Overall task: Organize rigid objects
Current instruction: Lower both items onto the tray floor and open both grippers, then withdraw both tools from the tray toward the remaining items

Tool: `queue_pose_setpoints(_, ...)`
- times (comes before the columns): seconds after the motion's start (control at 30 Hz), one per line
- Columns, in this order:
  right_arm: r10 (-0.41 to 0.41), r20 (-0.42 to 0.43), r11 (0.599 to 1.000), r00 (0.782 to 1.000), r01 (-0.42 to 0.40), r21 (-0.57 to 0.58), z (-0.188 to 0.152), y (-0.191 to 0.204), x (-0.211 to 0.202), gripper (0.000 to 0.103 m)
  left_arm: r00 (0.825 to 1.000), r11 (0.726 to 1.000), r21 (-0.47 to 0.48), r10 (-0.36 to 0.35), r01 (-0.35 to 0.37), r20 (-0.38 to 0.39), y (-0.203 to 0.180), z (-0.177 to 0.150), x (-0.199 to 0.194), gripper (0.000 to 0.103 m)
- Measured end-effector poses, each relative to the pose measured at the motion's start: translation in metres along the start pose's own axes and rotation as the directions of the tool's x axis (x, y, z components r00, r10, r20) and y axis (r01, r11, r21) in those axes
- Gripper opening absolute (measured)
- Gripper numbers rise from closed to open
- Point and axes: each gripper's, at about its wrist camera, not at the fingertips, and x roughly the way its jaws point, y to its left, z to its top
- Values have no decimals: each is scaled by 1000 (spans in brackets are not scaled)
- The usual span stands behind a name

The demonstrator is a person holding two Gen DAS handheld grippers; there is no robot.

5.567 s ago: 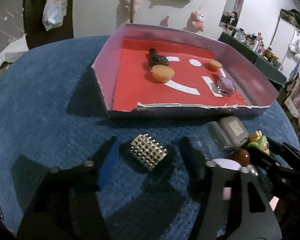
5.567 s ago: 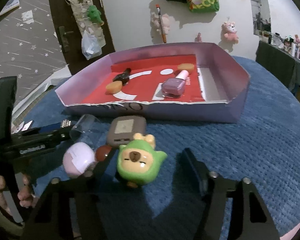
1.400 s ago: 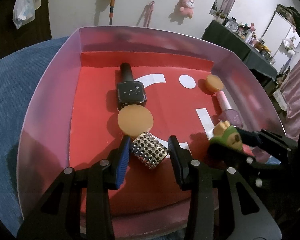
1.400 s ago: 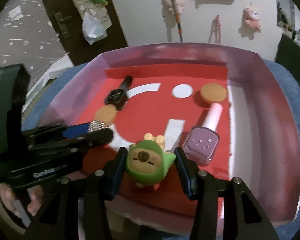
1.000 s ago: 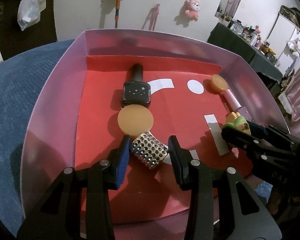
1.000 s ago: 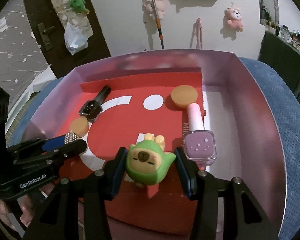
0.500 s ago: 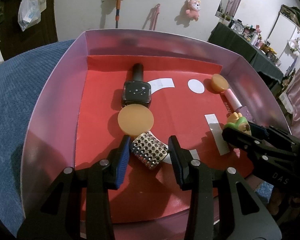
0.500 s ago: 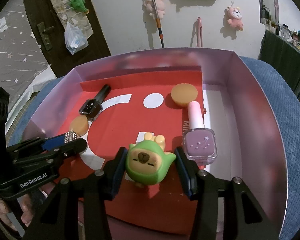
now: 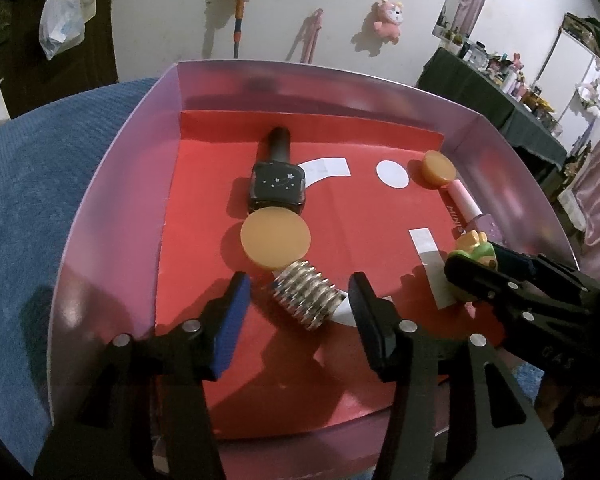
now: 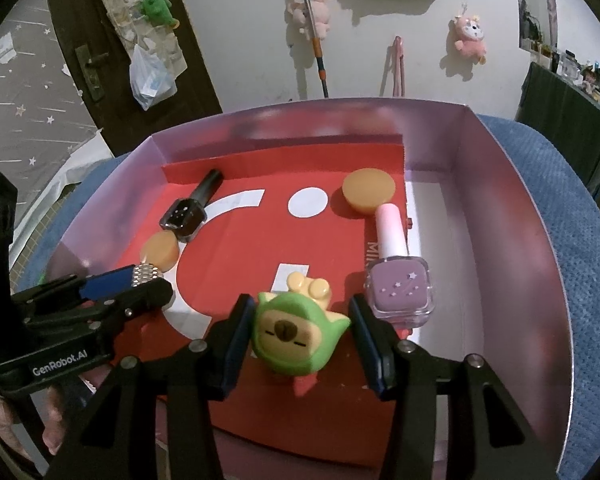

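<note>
A pink-walled box (image 9: 112, 184) with a red floor holds the objects. In the left wrist view my left gripper (image 9: 300, 294) is open; a silver studded block (image 9: 306, 294) lies tipped on the floor between its jaws, free of both pads. In the right wrist view my right gripper (image 10: 298, 322) is open around a green capybara figure (image 10: 298, 334), which rests tilted on the floor with gaps at both pads. The figure also shows in the left wrist view (image 9: 474, 246).
In the box lie a black nail-polish bottle (image 9: 278, 182), an orange disc (image 9: 275, 240) touching the studded block, a second orange disc (image 10: 369, 190) and a purple nail-polish bottle (image 10: 398, 280) right of the figure. Blue cloth (image 9: 28, 200) surrounds the box.
Both grippers have opened. The studded block has dropped from the left jaws and tipped over; the green figure has dropped from the right jaws and leans sideways.
</note>
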Motion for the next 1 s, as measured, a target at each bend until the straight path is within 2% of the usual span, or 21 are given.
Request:
queue_pose_setpoints(0.17,7,12,1000,1000,-7,2,-1,1,-6,57,1000,1000,1,5,-5,5,-2,-1,-2,50)
queue_pose_setpoints(0.3,12,29,1000,1000,-12,2,-1,2,-14,59,1000,1000,6,-9,9,12,-4,-2,-6,59)
queue_pose_setpoints(0.57,21,72,1000,997,-21,6,-4,3,-35,64,999,1000,13,-1,1,33,-7,-6,-17,61)
queue_pose_setpoints(0.7,31,92,999,995,-31,5,-7,5,-46,70,999,1000,18,-14,14,43,-10,-7,-24,68)
queue_pose_setpoints(0.93,48,128,999,991,-51,16,-13,6,-63,74,998,999,33,6,-8,70,-14,-13,-38,69)
queue_pose_setpoints(1.0,50,136,999,989,-52,15,-15,7,-67,77,997,1000,30,2,-4,78,-14,-14,-43,74)
